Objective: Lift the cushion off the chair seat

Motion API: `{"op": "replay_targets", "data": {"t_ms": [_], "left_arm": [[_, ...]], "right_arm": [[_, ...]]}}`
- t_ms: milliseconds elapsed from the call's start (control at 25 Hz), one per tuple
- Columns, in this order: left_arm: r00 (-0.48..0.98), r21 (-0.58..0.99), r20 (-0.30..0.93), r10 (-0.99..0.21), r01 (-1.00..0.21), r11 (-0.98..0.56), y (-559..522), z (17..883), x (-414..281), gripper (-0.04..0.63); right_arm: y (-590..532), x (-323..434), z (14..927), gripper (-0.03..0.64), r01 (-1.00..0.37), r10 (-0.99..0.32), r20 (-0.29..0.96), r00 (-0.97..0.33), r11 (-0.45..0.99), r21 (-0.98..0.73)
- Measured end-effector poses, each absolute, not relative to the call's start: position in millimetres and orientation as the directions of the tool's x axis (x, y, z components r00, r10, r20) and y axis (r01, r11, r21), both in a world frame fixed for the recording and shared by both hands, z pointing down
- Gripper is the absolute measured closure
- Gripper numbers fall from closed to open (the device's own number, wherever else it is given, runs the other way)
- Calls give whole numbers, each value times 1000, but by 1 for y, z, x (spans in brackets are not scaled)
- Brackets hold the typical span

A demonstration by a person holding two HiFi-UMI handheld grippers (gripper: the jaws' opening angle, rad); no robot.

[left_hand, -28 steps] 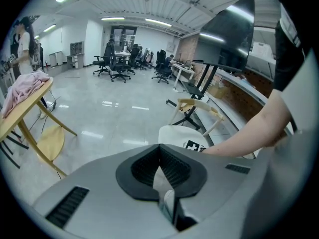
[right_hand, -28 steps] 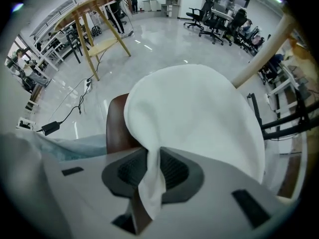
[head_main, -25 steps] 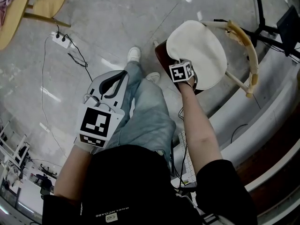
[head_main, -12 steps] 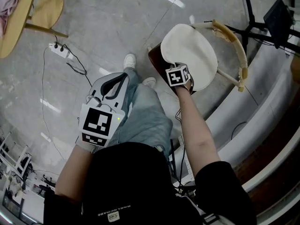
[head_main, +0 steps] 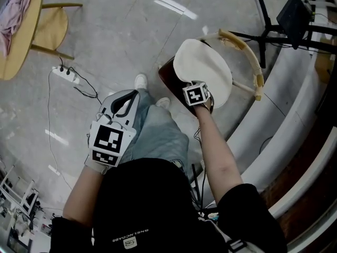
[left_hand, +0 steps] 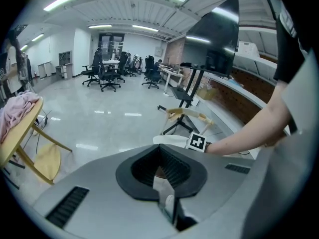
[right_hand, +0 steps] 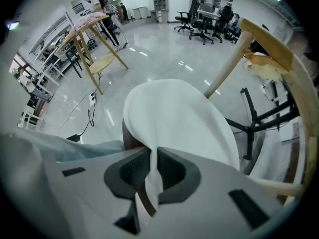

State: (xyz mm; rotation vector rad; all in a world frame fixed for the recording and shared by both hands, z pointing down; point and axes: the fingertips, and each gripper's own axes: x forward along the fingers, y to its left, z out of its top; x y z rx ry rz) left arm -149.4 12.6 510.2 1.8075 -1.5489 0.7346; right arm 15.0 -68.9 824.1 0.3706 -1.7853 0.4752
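The right gripper point(right_hand: 152, 158) has risen, taking the near edge of the round white fabric cushion point(head_main: 202, 67) with it, so more of the dark brown chair seat point(head_main: 166, 79) now shows under that edge. Its jaws are clamped on the cushion's rim, and a fold of white fabric is pinched between the dark pads. The rest of the cushion lies over the seat, in front of the chair's pale curved wooden backrest point(head_main: 247, 49). The left gripper point(head_main: 129, 96) hovers well apart from the chair, above the person's blue-jeaned leg point(head_main: 160, 133). Its jaws are closed together with nothing between them.
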Motion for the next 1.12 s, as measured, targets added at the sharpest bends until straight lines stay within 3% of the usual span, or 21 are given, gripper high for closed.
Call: {"op": "replay_targets", "data": {"t_ms": [600, 1120], "left_arm": [[179, 116, 774, -607, -983, -142, -14, 487, -164, 583], [264, 123, 758, -596, -956, -267, -36, 467, -152, 583]], "right_arm": [[-68, 20, 765, 572, -593, 19, 950, -313, 777, -211], [-86, 18, 701, 572, -703, -30, 918, -396, 654, -281]]}}
